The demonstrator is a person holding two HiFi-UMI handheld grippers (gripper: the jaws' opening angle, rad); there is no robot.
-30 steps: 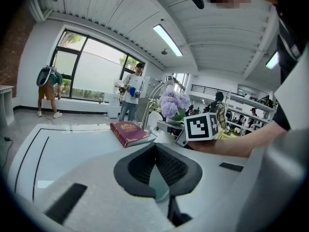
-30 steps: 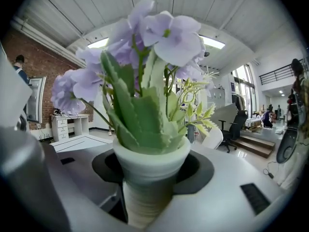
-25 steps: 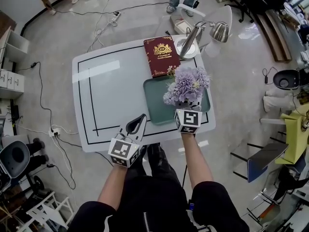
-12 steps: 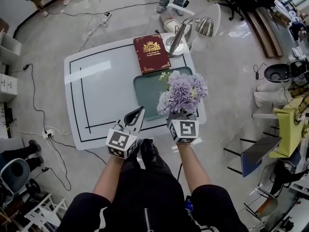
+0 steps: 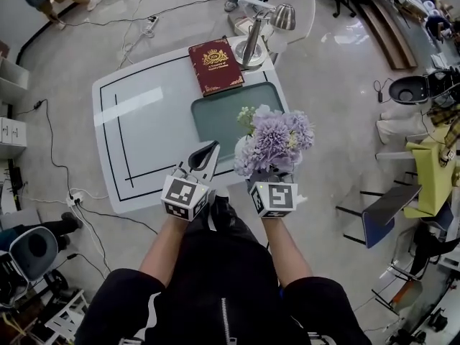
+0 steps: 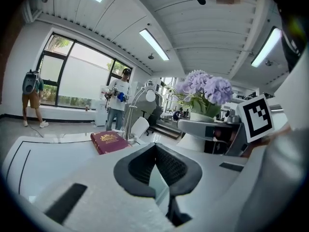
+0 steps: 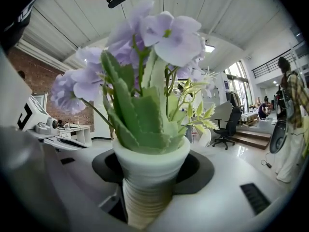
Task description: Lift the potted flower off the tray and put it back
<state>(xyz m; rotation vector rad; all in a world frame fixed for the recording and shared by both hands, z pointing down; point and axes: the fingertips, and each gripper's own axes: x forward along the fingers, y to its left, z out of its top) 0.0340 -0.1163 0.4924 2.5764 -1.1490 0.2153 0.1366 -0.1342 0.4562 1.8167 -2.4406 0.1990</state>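
Observation:
The potted flower (image 5: 275,139), purple blooms in a ribbed white pot (image 7: 148,178), hangs in the air over the table's near right corner, clear of the grey-green tray (image 5: 228,116). My right gripper (image 5: 267,169) is shut on the pot, whose body fills the gap between the jaws in the right gripper view. To its left my left gripper (image 5: 207,154) holds nothing, its jaws closed together over the table's front edge. From the left gripper view (image 6: 159,166) the flower (image 6: 200,87) appears at the right, at about the same height.
A red book (image 5: 214,66) lies at the far side of the white table (image 5: 140,131), just behind the tray. A metal desk lamp (image 5: 260,27) stands at the far right corner. People stand on the floor beyond the table. Chairs and cables surround it.
My right gripper has lifted the potted flower up off the tray and drawn it toward me. The left gripper has risen and shifted a little nearer the right one.

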